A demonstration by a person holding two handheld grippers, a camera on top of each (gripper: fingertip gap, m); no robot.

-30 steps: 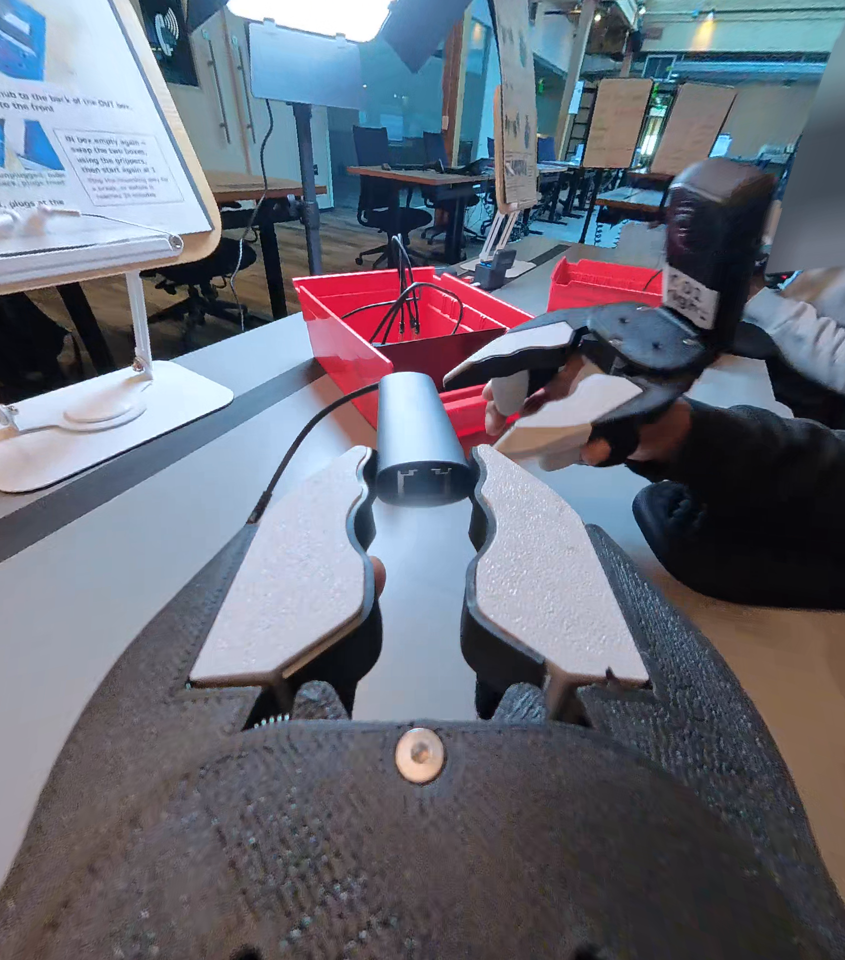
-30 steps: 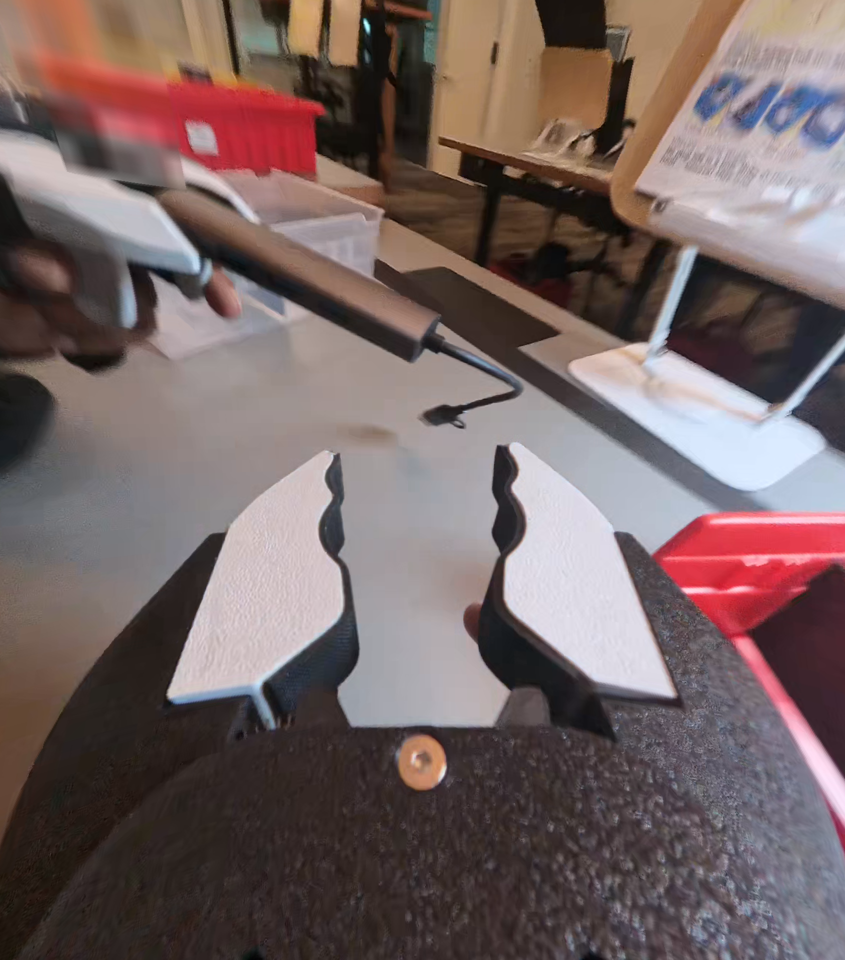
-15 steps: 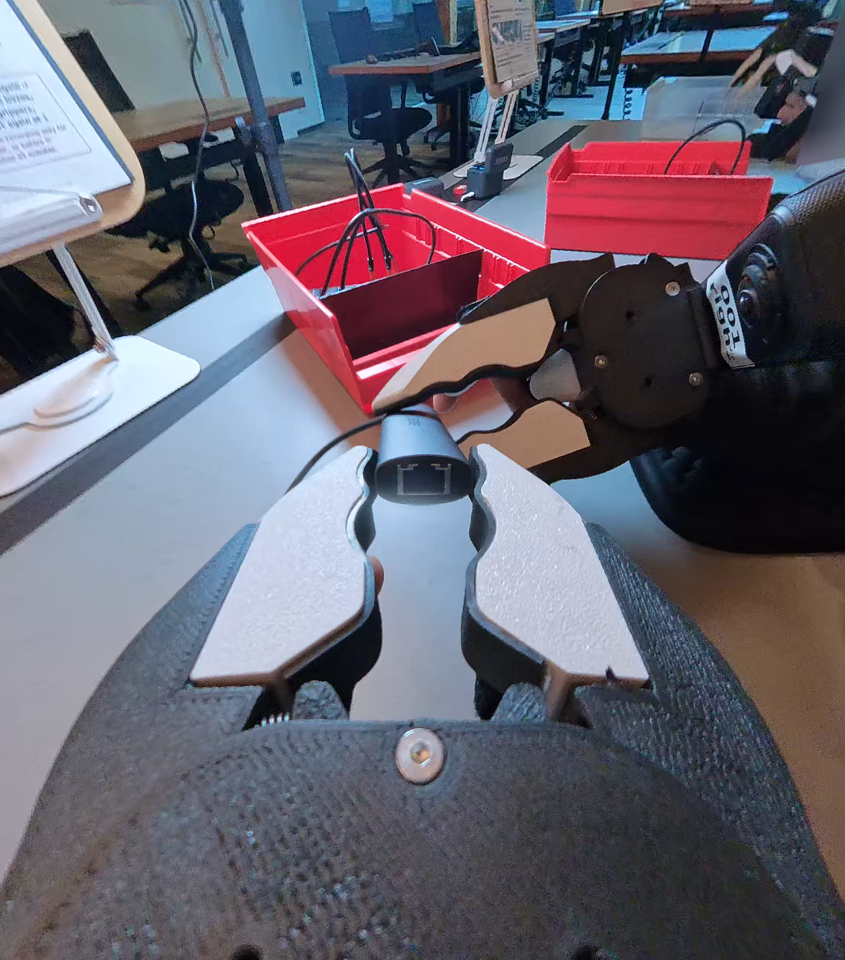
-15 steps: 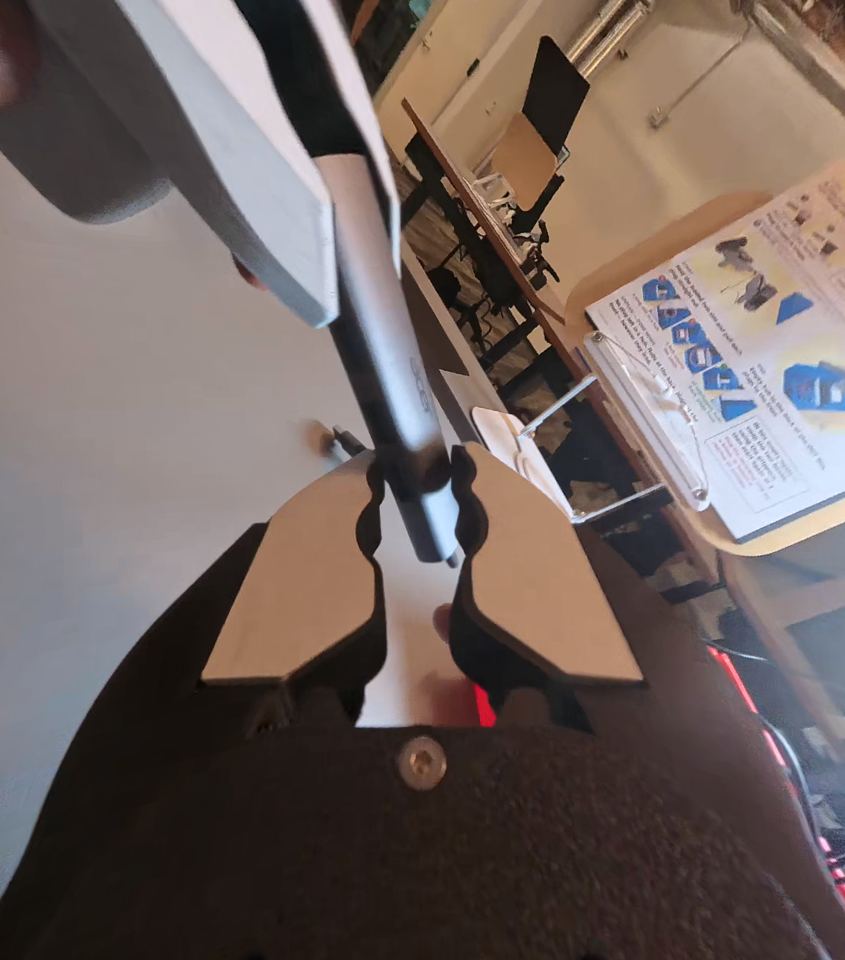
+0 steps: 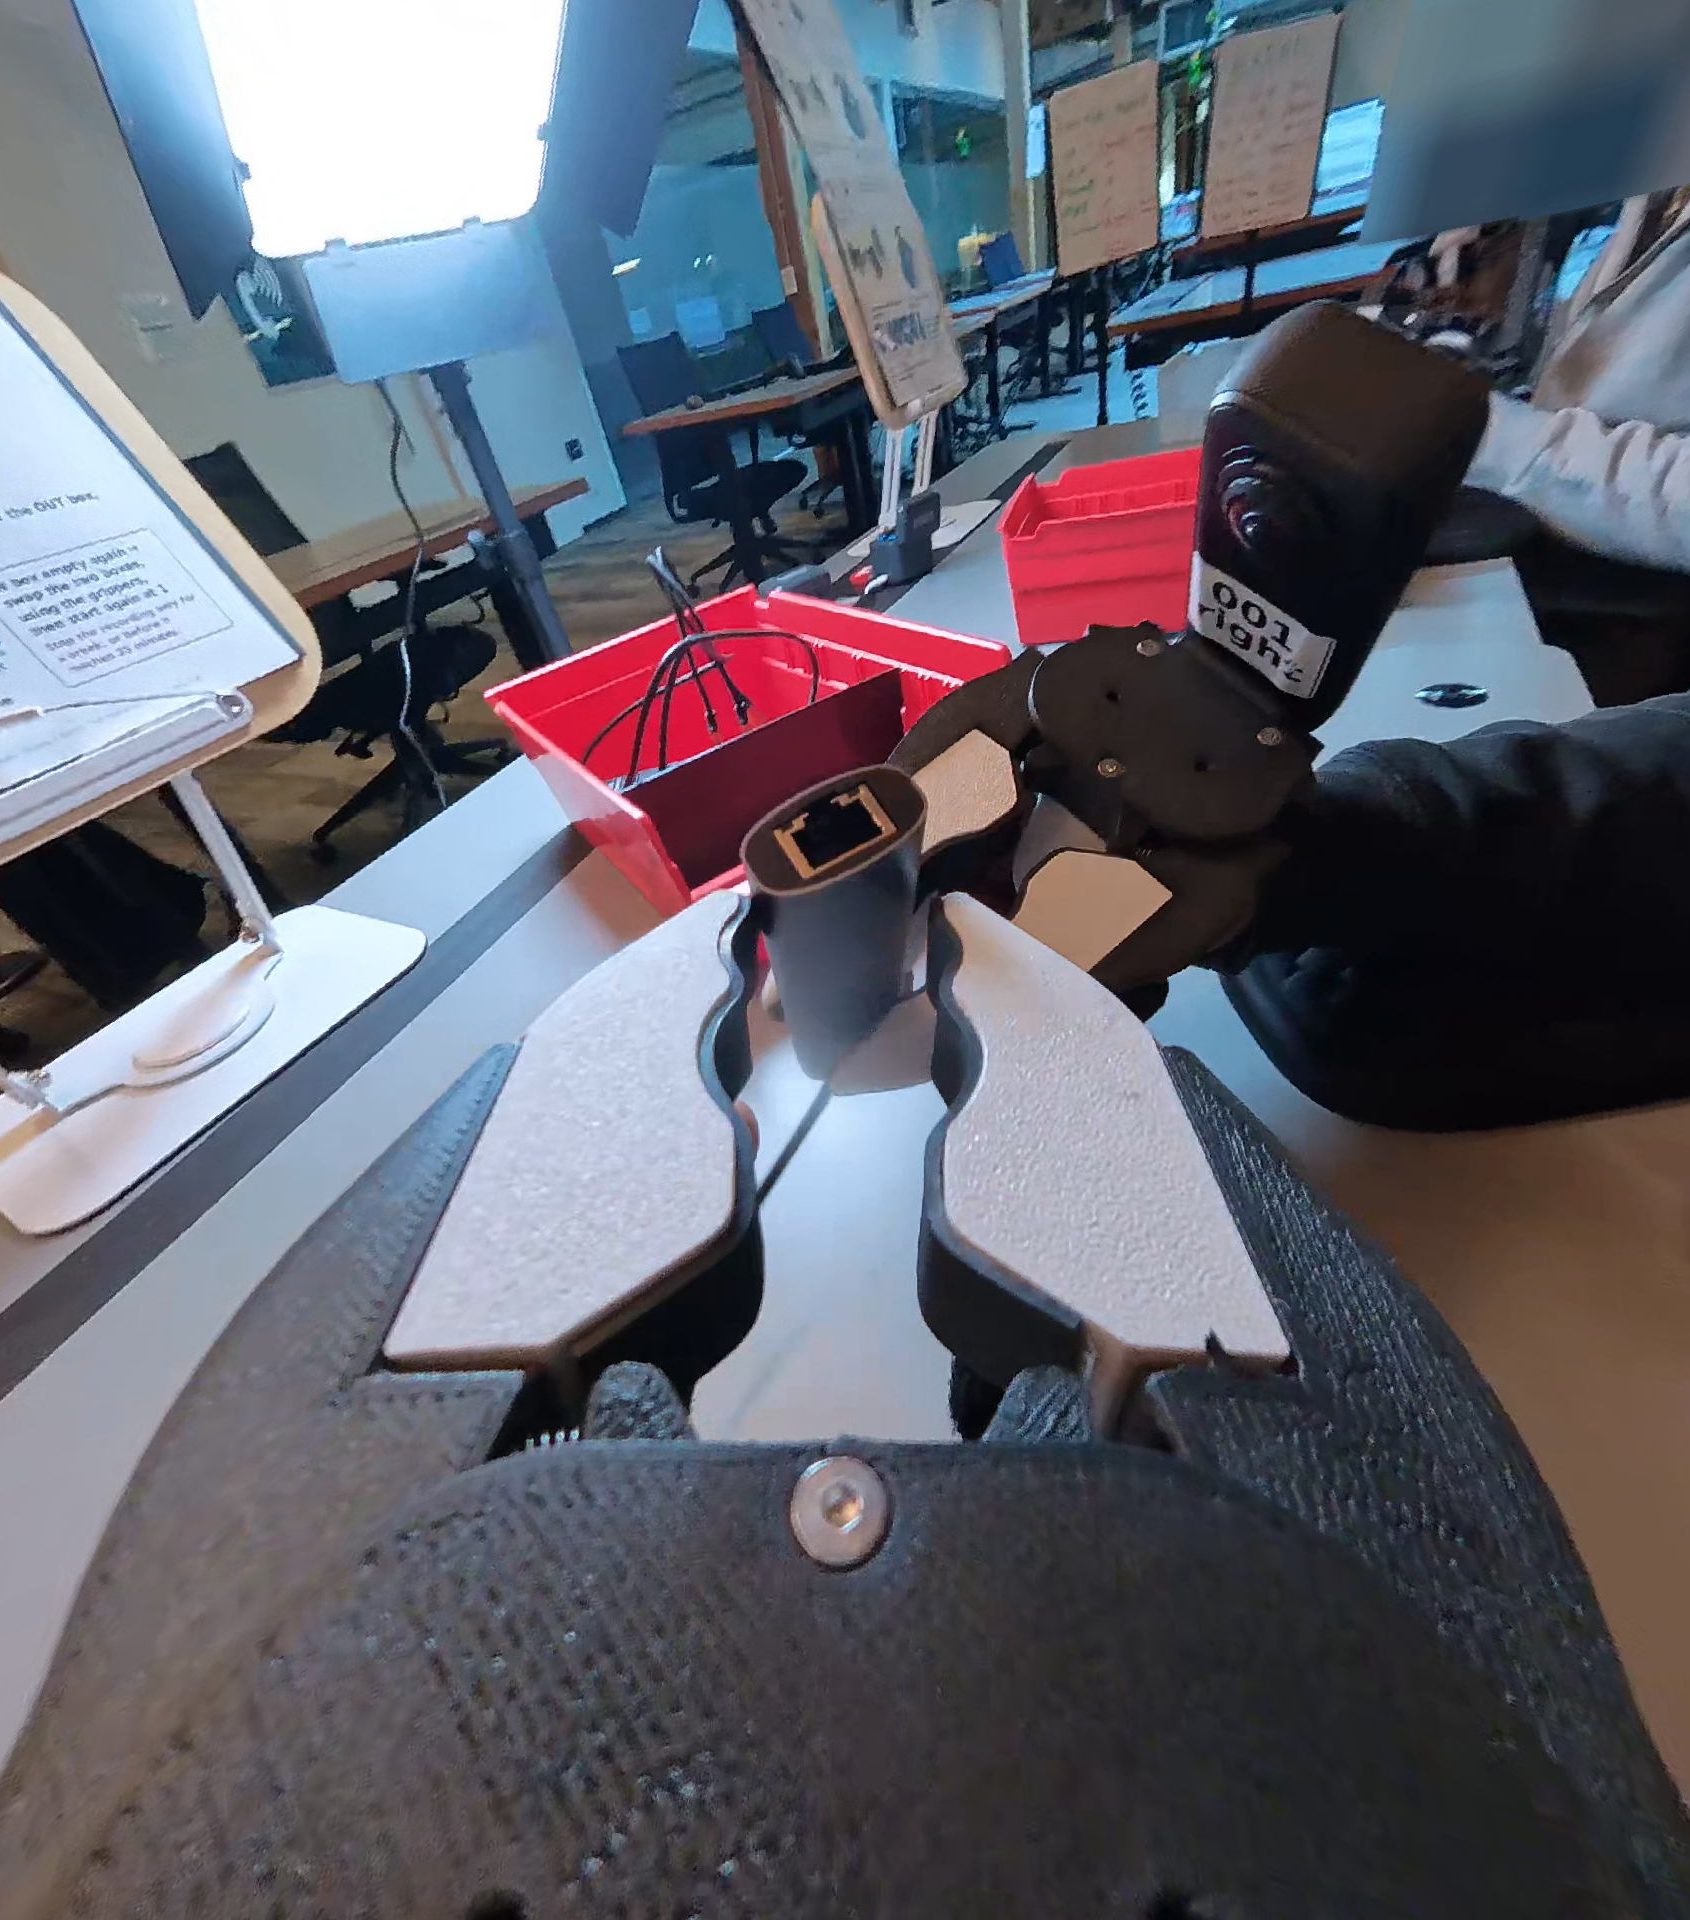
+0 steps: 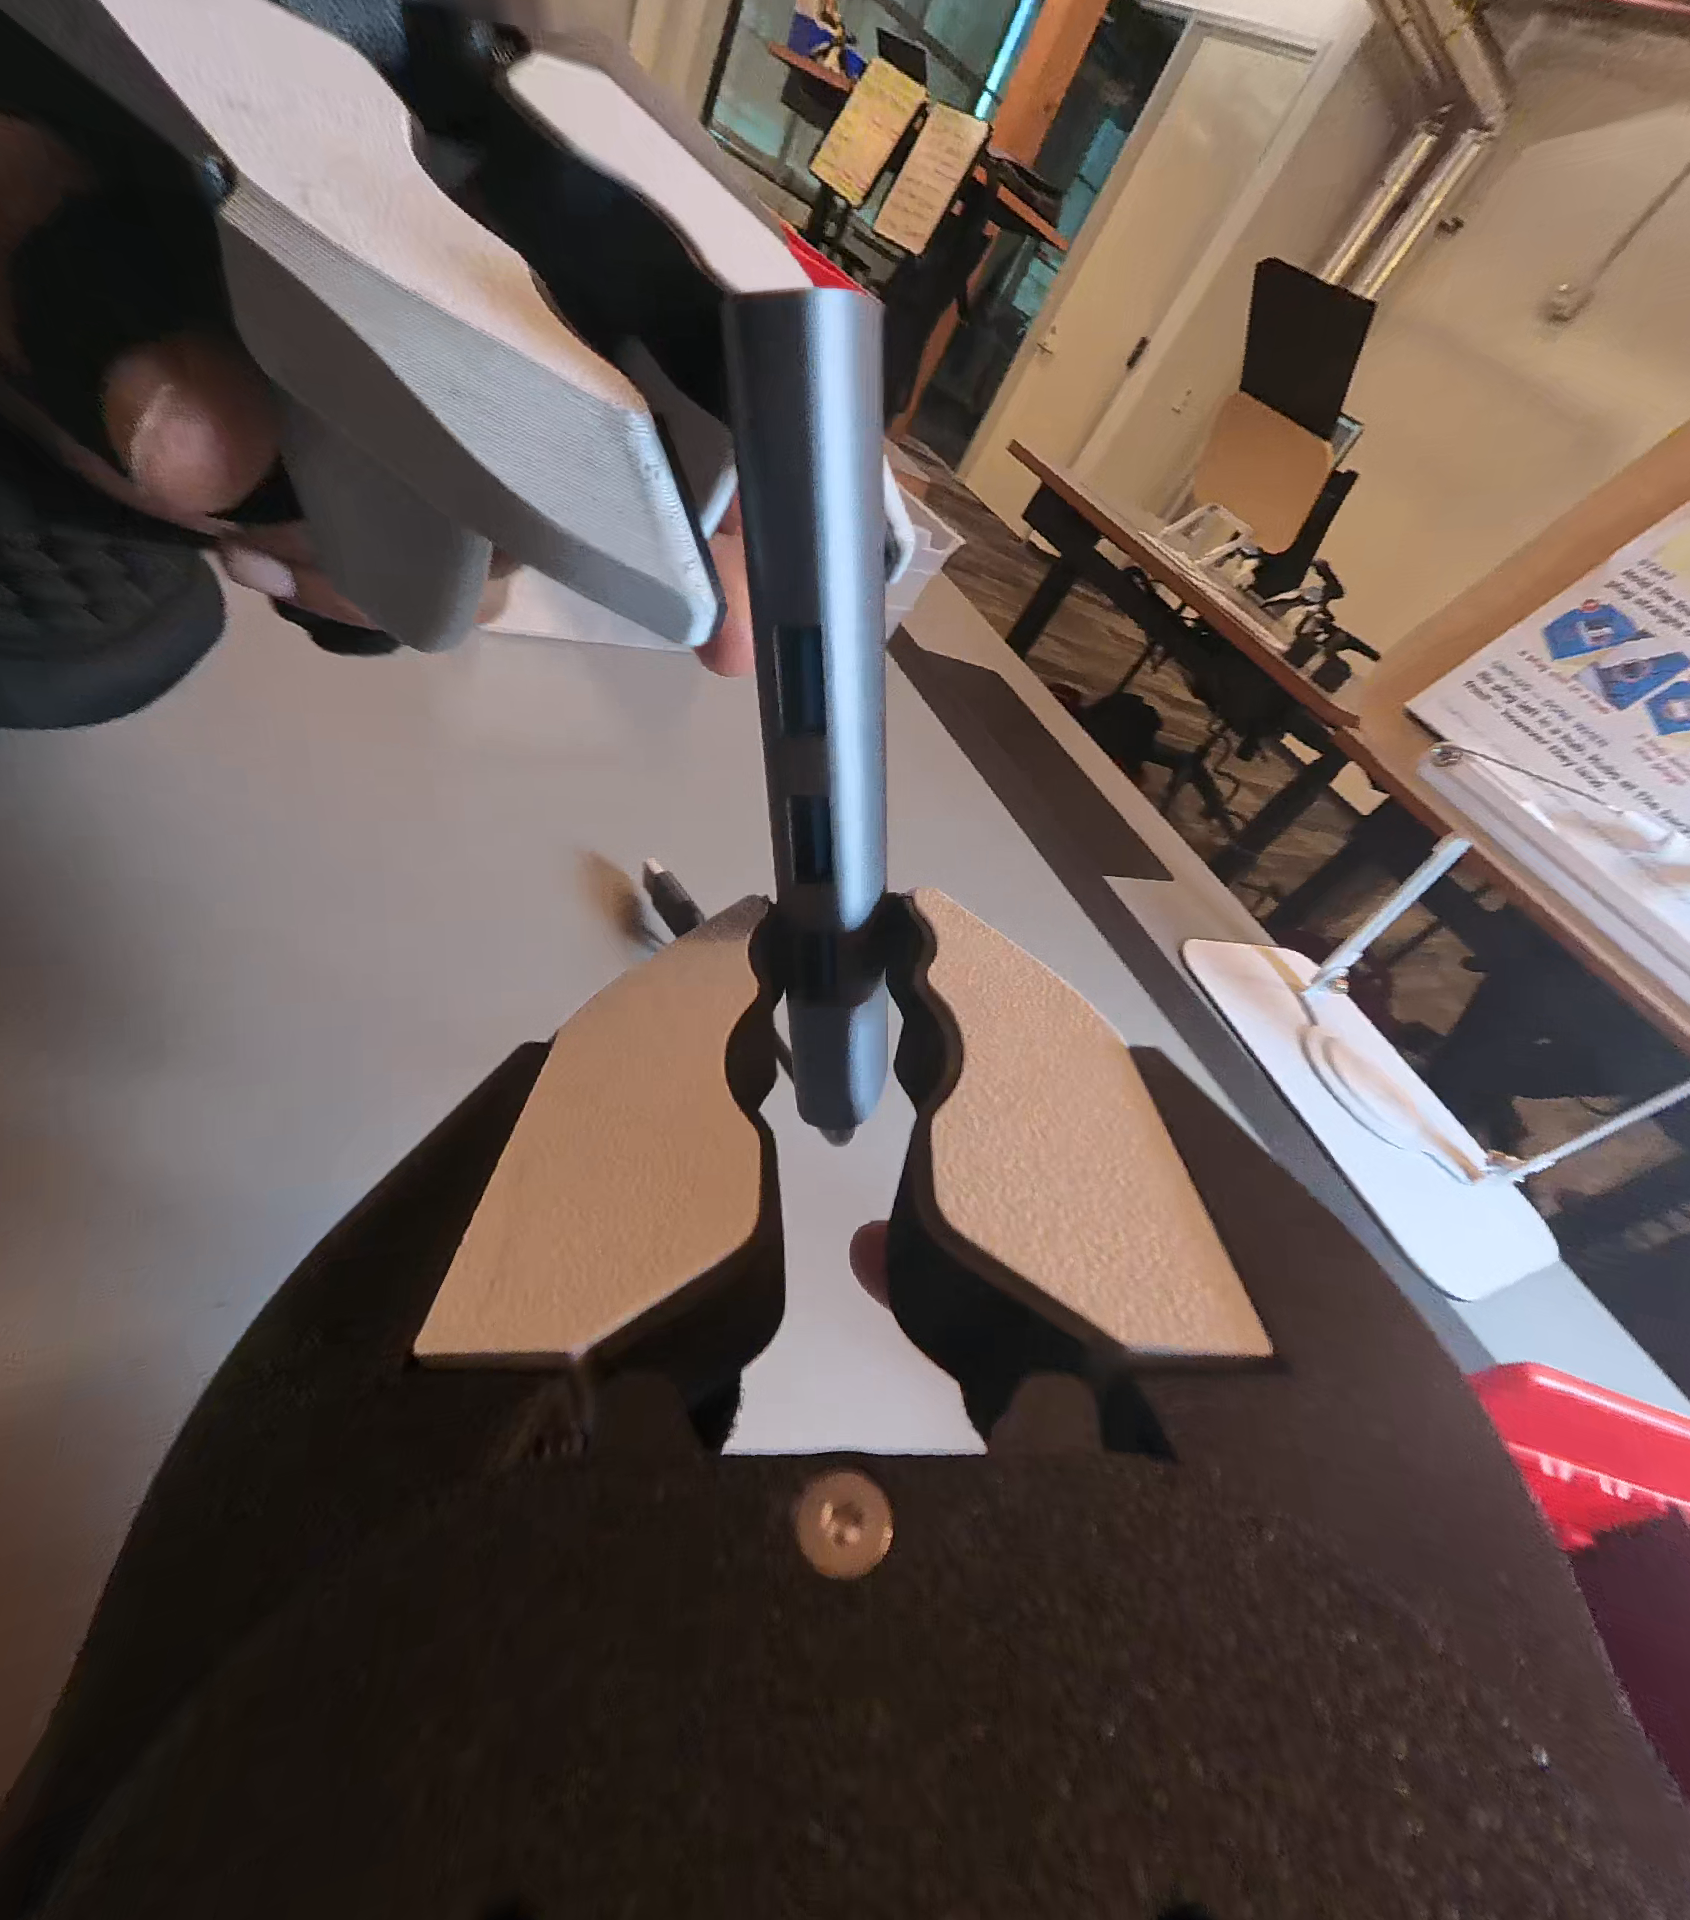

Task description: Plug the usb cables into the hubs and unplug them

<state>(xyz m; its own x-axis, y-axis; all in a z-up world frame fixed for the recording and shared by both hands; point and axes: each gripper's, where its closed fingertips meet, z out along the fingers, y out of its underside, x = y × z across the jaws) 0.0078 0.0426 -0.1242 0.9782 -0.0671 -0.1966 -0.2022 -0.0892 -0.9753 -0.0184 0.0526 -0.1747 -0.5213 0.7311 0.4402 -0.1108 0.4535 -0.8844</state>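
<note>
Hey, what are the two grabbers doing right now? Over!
Left gripper and right gripper both shut on hub. No cable plugged in. Nothing in the way.

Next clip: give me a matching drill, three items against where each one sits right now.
Items:
1. grey hub
2. black cables
3. instruction sheet

Places:
A. on a white stand at the table's edge
B. inside the nearer red bin
C. gripped at opposite ends by the left gripper and right gripper

Pairs: 1-C, 2-B, 3-A
</note>
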